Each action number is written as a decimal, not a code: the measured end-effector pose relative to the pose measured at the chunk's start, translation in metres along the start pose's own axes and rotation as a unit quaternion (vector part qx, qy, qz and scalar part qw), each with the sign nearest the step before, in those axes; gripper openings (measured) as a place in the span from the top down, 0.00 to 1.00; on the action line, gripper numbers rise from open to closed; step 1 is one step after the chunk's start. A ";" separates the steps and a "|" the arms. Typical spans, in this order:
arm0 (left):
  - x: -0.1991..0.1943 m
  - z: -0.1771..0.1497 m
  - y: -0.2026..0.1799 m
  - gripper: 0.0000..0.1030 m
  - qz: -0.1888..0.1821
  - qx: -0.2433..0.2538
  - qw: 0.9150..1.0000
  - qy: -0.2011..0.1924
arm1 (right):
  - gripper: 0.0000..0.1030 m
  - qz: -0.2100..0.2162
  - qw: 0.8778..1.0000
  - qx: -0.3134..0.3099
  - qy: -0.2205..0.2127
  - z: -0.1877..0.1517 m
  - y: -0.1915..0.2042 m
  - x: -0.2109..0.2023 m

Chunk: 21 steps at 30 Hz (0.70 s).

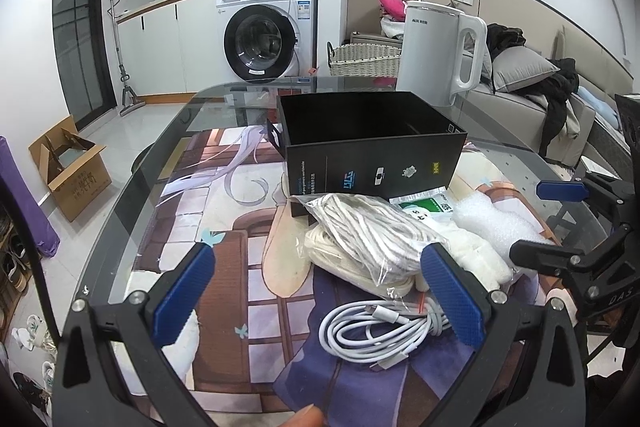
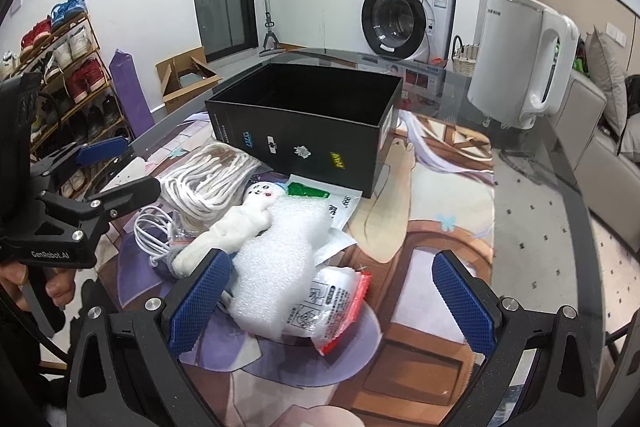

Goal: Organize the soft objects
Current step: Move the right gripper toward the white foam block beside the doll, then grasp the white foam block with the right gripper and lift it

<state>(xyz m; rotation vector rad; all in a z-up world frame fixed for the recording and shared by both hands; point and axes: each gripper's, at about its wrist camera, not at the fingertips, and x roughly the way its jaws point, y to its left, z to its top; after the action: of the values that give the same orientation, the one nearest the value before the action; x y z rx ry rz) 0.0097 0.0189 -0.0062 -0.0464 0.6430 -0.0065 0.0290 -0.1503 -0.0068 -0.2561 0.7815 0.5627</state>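
Landmark: an open black box stood on the tabletop, apparently empty.
Soft things: heaped just in front of the box, none inside.
Looks: bagged white rope, coiled white cable, white plush doll, foam sheet, sealed packets.
Handling: probably light and yielding; bags likely slippery, so pinch the bulky middle.
Left gripper: spread, holding nothing, over rope and cable.
Right gripper: spread, holding nothing, over foam.

Soft clutter — beside open box
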 end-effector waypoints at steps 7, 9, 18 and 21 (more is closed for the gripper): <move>0.000 -0.001 -0.005 0.00 -0.004 0.012 1.000 0.001 | 0.00 -0.005 1.000 -0.007 0.020 -0.003 0.004 0.011; 0.000 0.000 -0.009 0.00 -0.005 0.018 1.000 0.001 | 0.00 0.002 1.000 0.000 0.023 -0.003 0.002 0.016; -0.001 0.000 -0.014 0.00 -0.008 0.032 0.999 0.002 | 0.18 0.014 1.000 -0.005 0.018 -0.002 0.006 0.022; -0.001 0.000 -0.014 0.00 -0.011 0.032 0.999 0.002 | 0.24 0.024 1.000 -0.009 0.018 -0.003 0.009 0.023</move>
<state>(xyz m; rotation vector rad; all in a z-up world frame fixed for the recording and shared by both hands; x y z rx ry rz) 0.0089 0.0047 -0.0055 0.0084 0.6463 -0.0475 0.0357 -0.1353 -0.0254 -0.2648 0.8186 0.6112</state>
